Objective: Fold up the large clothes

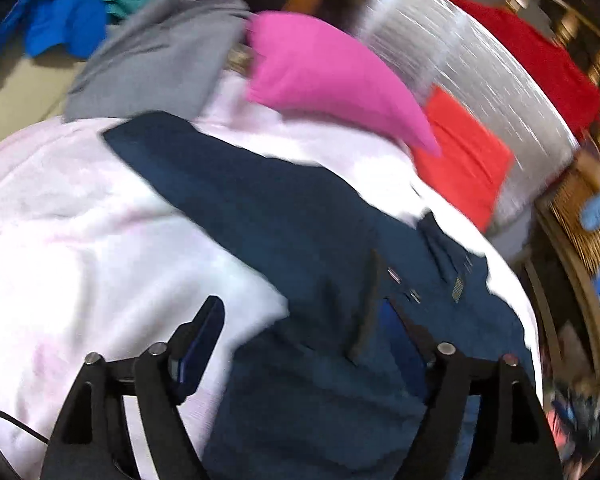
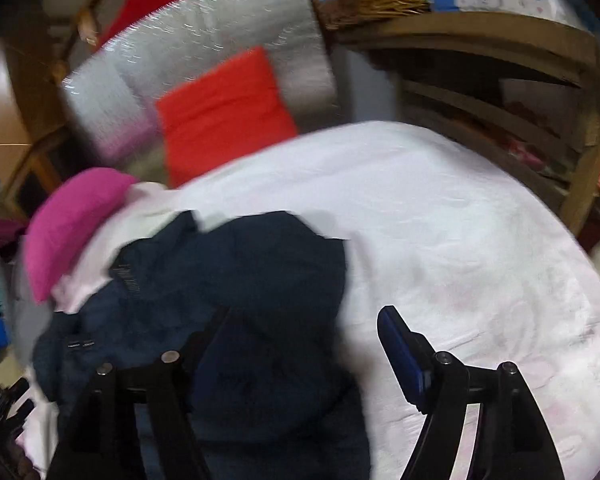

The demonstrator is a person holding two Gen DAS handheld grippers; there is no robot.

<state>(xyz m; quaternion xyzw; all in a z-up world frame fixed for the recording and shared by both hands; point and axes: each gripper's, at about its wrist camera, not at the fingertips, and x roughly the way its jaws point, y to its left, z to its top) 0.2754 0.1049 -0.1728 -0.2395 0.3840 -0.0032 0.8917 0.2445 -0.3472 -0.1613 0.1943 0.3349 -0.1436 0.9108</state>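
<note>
Navy garment (image 1: 284, 216) — pale-pink sheet (image 1: 80, 240)

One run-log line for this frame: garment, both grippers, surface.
garment: dark navy cloth garment crumpled, not folded | left gripper: open, over garment | right gripper: open, over garment | surface: white sheet

left wrist: close, angled down | right wrist: same | shared: navy garment (image 1: 300, 240)
</note>
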